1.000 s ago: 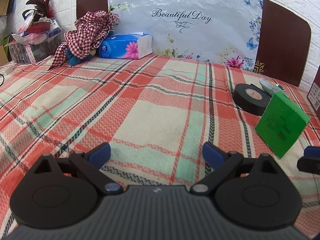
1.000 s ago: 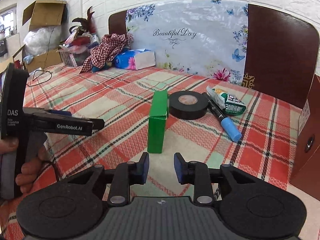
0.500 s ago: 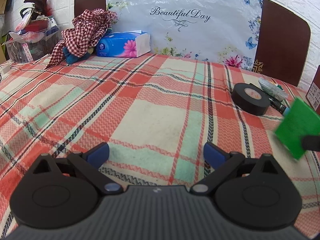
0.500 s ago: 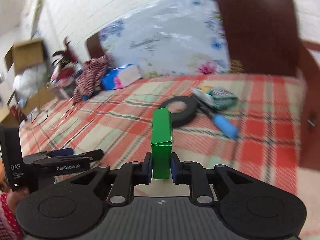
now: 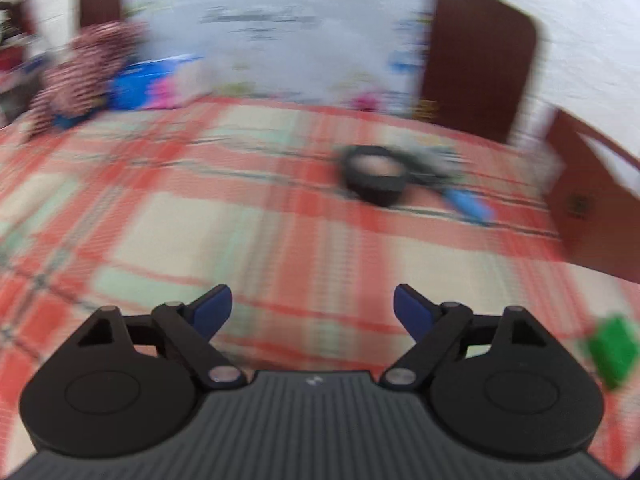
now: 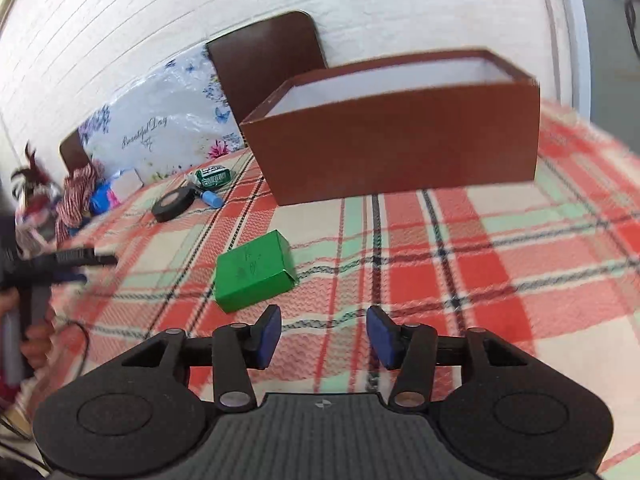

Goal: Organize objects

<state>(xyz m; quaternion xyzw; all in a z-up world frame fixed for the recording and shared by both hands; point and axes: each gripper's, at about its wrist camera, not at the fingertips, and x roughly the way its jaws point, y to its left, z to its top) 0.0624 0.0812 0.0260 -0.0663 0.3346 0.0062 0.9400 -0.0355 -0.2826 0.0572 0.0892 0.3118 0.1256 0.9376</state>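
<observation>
A green box (image 6: 254, 271) lies flat on the plaid cloth just ahead and left of my right gripper (image 6: 324, 336), which is open and empty. It also shows blurred at the right edge of the left wrist view (image 5: 614, 350). An open brown box (image 6: 396, 128) stands behind it. A black tape roll (image 6: 174, 204), a blue-capped marker (image 6: 210, 198) and a green-white packet (image 6: 214, 176) lie farther left. My left gripper (image 5: 312, 312) is open and empty; its view is blurred, with the tape roll (image 5: 376, 174) ahead.
A blue tissue pack (image 6: 106, 196) and a checked cloth (image 6: 76, 196) lie at the far left by the floral board (image 6: 160, 128). The left hand-held gripper (image 6: 60, 260) shows at the left edge. The brown box's corner (image 5: 592, 196) stands at the right.
My right gripper has let go of the green box, which now lies flat, and has swung right toward the brown box. My left gripper has turned right quickly, blurring its view.
</observation>
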